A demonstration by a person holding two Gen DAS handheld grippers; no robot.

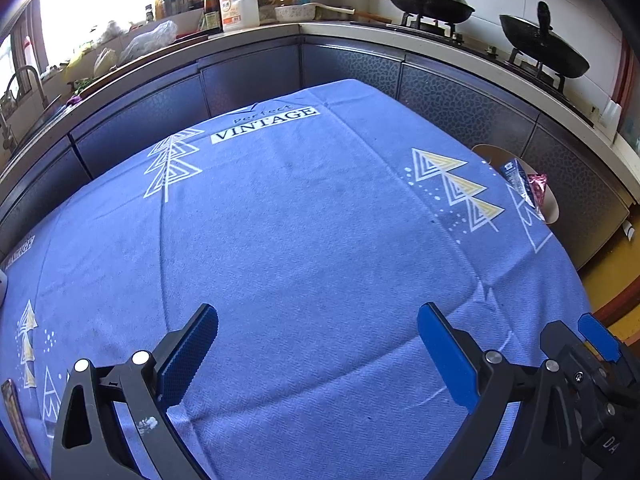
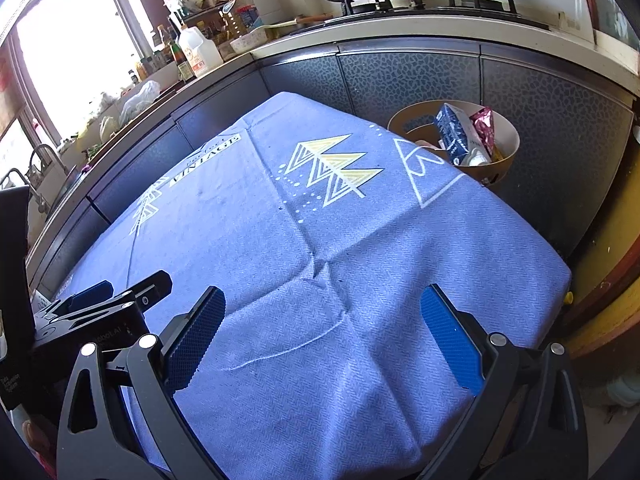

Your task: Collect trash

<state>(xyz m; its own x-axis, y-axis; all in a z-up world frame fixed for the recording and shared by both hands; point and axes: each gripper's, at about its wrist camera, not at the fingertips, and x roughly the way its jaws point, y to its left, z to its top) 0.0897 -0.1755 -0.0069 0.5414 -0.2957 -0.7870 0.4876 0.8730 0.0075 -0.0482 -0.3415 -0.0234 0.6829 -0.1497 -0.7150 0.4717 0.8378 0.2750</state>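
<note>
A round tan bin (image 2: 506, 160) stands on the floor beyond the table's far right corner. It holds a blue carton (image 2: 452, 132), a pink foil wrapper (image 2: 484, 126) and other scraps. The bin also shows in the left wrist view (image 1: 554, 208), with the blue carton (image 1: 516, 178) and pink wrapper (image 1: 538, 186) in it. My left gripper (image 1: 318, 344) is open and empty above the blue tablecloth (image 1: 300, 220). My right gripper (image 2: 322, 328) is open and empty above the cloth (image 2: 320, 240). The right gripper shows at the left wrist view's right edge (image 1: 592, 344).
Dark cabinets (image 2: 400, 76) and a counter with bottles, a white jug (image 1: 239, 4) and a bowl run behind the table. Two black woks (image 1: 430, 0) sit on a stove. A sink tap (image 1: 24, 80) is at far left. The floor (image 2: 600, 280) lies right of the table.
</note>
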